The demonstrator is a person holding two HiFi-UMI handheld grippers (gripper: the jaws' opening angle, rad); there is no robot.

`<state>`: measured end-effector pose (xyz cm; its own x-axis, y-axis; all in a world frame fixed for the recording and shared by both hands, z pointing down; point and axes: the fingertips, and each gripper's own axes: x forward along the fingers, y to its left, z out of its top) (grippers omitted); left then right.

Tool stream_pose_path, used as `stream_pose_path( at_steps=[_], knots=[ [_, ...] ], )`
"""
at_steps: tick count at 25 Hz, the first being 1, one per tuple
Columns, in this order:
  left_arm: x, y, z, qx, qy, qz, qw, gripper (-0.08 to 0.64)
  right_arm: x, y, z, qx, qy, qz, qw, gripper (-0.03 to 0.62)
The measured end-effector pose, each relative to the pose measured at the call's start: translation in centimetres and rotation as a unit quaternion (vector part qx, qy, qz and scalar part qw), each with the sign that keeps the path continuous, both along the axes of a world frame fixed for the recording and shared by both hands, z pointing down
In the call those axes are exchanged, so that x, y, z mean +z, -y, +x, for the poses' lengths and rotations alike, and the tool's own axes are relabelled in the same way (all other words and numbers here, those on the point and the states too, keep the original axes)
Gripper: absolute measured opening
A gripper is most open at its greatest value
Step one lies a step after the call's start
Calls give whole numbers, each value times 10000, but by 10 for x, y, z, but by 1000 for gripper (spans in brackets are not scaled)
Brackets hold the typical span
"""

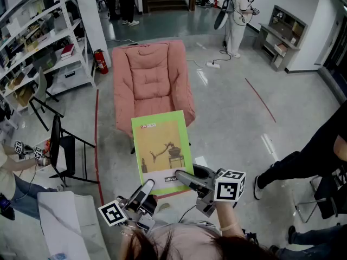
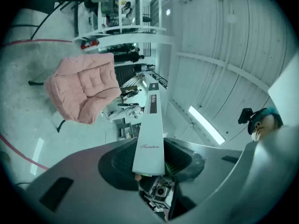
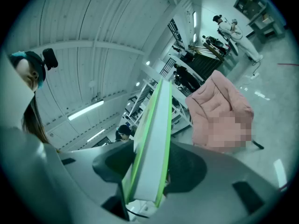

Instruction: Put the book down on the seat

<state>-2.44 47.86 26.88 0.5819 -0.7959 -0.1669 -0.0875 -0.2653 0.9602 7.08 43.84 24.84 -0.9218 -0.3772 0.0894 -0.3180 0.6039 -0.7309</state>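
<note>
A large thin book with a green border and a yellow cover is held up flat in front of me, over the floor just before the pink padded chair. My left gripper is shut on the book's lower left edge. My right gripper is shut on its lower right edge. In the left gripper view the white spine runs up between the jaws, with the pink chair beyond it. The right gripper view shows the book's green-edged side clamped between the jaws, with the chair to the right.
A black folding chair stands at the left beside a red tape line on the floor. White shelves and a fire extinguisher are at the back left. A person in white stands far back; a person in black sits at the right.
</note>
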Motion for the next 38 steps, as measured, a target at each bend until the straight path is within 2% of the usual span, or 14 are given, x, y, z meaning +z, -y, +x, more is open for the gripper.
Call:
stream_pose_path(
  at_steps=[11,26,38],
  knots=[
    [14,8,-3,23,-6,-22,10000,150,13,7,-4,11,0,-49,10000,222],
    [23,42,-56,284,-99,-85,9995,150,23,37,-55,226,-196,-177,9994,224],
    [36,73,-60,305,-172,-206,9992,150,35,67,-58,362,-169,-246,9989,224]
  ],
)
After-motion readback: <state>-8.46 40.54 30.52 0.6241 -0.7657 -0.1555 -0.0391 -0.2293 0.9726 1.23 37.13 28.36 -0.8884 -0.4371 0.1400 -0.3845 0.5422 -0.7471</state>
